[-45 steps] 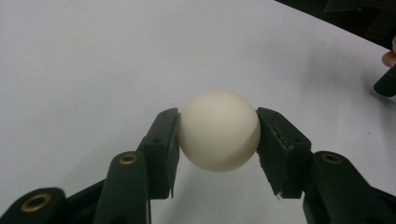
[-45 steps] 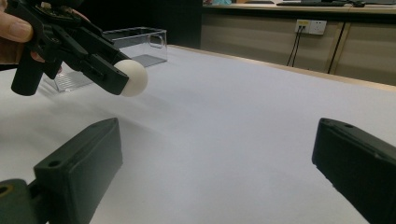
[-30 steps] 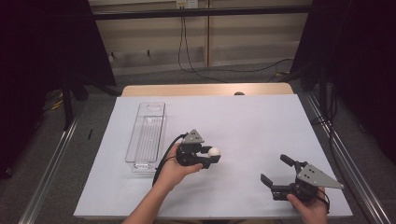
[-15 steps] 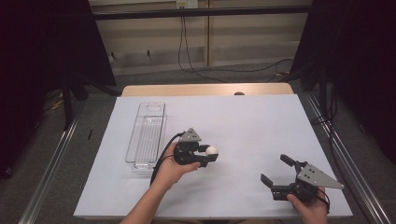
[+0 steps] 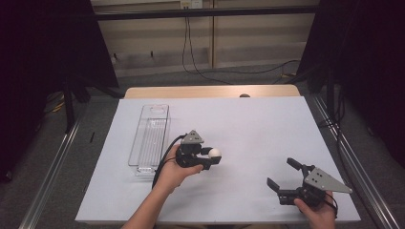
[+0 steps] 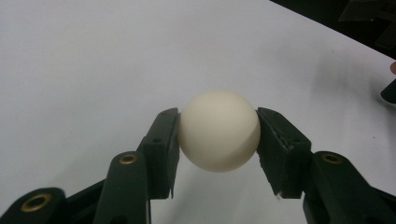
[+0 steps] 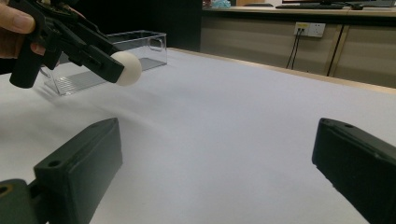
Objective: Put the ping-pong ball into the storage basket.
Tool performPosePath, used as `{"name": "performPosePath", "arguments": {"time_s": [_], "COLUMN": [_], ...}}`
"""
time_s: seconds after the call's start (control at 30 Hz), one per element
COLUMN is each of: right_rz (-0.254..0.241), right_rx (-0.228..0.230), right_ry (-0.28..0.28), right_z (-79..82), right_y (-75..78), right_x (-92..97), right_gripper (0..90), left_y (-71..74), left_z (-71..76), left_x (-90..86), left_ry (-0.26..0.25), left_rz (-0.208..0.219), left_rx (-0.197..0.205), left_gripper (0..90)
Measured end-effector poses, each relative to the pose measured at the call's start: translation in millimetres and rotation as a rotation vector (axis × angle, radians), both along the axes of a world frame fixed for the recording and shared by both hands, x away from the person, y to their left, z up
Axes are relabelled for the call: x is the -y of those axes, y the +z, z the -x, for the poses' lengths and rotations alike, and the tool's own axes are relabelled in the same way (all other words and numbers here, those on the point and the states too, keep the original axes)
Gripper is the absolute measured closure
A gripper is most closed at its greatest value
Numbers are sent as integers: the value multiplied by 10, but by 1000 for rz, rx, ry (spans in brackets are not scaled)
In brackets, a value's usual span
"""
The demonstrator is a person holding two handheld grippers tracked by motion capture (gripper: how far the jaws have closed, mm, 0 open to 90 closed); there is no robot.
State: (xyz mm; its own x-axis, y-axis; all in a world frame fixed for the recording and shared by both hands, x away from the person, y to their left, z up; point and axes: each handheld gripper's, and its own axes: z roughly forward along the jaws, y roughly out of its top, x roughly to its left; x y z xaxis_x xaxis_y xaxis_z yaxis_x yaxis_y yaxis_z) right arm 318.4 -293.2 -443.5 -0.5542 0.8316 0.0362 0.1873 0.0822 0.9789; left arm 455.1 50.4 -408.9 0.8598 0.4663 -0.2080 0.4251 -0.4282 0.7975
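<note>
The high view looks forward and down from above the person's side, taking in the whole white table [image 5: 258,124] with the clear tray [image 5: 150,138] at its left and the wall behind. The left gripper view sits very close, looking along its own jaws at the ball [image 6: 218,129] with bare table under it. The right gripper view lies low near the table top, looking across it between its wide-set jaws toward the far wall; farther off at upper left it shares the ball [image 7: 126,67], the tray [image 7: 116,56] and the left gripper [image 7: 114,65] with the high view
</note>
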Motion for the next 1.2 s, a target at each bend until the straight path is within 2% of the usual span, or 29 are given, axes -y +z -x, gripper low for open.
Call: {"name": "performPosePath", "arguments": {"time_s": [0.1, 0.2, 0.23, 0.3, 0.73, 0.9, 1.1, 1.13, 1.2], "right_rz": [1, -3, -2, -2, 4, -1, -3, -4, -3], "right_rx": [-2, 0, 0, 0, 6, 3, 0, -1, 0], "right_ry": [1, -2, -3, -2, 0, -4, -3, -3, -2], "right_z": [0, 0, 0, 0, -3, 0, 1, 1, 0], "right_y": [0, 1, 1, 0, 2, 3, 1, 1, 1], "right_x": [3, -2, -1, -1, 6, -2, -1, -1, -1], "right_gripper": [11, 12, 11, 11, 11, 12, 12, 11, 12], "left_y": [9, 26, 19, 31, 61, 81, 84, 95, 99], "left_z": [-8, -13, -14, -21, -34, -44, -63, -63, -69], "left_x": [-15, -37, -37, -57, -110, -135, -162, -169, -182], "left_ry": [5, 10, 10, 10, 24, 24, 25, 33, 33], "left_rz": [6, -9, 5, -11, -4, -15, 1, -16, -12], "left_rx": [3, -4, -4, -1, -1, 1, -6, -3, -1], "left_gripper": [511, 511, 511, 511, 511, 511, 511, 511, 511]}}
